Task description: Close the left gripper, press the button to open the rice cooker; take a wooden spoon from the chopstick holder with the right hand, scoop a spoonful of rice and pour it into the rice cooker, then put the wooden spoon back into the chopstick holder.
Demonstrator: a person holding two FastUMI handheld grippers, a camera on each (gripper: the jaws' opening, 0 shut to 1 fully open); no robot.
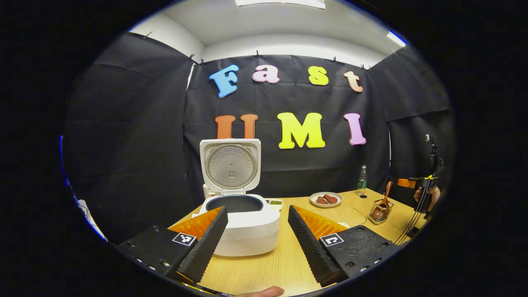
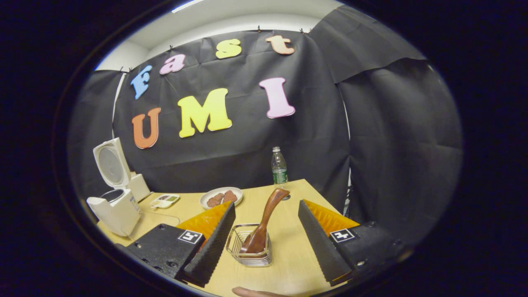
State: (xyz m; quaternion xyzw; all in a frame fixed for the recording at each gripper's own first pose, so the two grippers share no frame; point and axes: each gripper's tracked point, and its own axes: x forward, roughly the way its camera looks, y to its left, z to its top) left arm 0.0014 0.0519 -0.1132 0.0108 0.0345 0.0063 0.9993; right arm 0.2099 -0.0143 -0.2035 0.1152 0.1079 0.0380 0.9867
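The white rice cooker (image 1: 243, 229) stands on the wooden table with its lid (image 1: 231, 165) up and its dark inner pot showing. My left gripper (image 1: 258, 239) is open just in front of it, fingers either side of its body. In the right gripper view the cooker (image 2: 117, 208) sits far left. A wooden spoon (image 2: 264, 225) leans in the wire chopstick holder (image 2: 251, 247), handle up to the right. My right gripper (image 2: 266, 243) is open around the holder without touching it. The holder (image 1: 380, 211) and right gripper (image 1: 425, 187) also appear at the far right of the left gripper view.
A white plate with brown pieces (image 2: 221, 197) lies mid-table, beside a small white tray (image 2: 165, 201). A plastic bottle (image 2: 279, 167) stands at the table's far edge by the booth wall. A thin mat (image 1: 344, 214) lies between cooker and holder.
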